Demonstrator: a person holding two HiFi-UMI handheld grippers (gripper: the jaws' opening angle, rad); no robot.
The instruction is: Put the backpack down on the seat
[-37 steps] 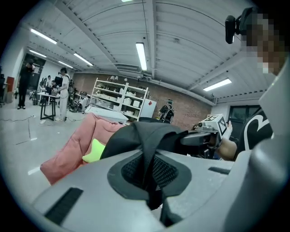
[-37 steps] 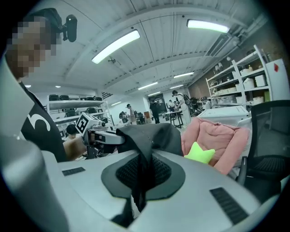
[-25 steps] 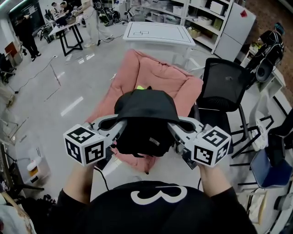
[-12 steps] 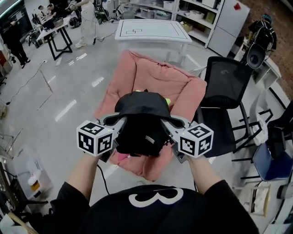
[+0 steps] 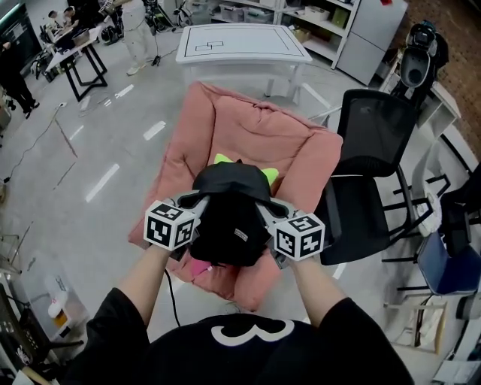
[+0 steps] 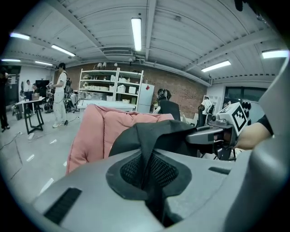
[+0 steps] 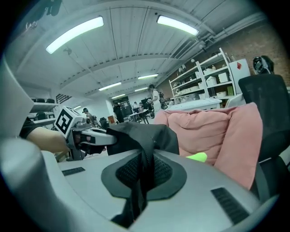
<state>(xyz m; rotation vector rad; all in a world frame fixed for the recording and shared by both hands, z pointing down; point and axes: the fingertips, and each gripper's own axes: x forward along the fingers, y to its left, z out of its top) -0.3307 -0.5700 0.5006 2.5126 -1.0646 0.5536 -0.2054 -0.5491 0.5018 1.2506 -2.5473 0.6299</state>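
The black backpack [image 5: 229,218] hangs between my two grippers, over the front part of the pink cushioned seat [image 5: 252,131]. My left gripper [image 5: 197,203] is shut on the bag's left side, with a fold of black fabric [image 6: 152,136] pinched between its jaws. The right gripper [image 5: 264,207] is shut on the right side, also with black fabric [image 7: 145,136] between its jaws. A bright green piece [image 5: 269,175] shows just behind the bag. I cannot tell whether it belongs to the bag. Whether the bag's underside touches the cushion is hidden.
A black mesh office chair [image 5: 372,143] stands close on the seat's right. A white table [image 5: 240,43] is behind the seat, with shelves [image 5: 323,19] beyond it. People stand at desks at the far left [image 5: 15,71]. A blue chair [image 5: 443,267] is at the right edge.
Both grippers have carried the backpack forward and lower towards the pink seat. They now sit closer together, and the grips have not changed.
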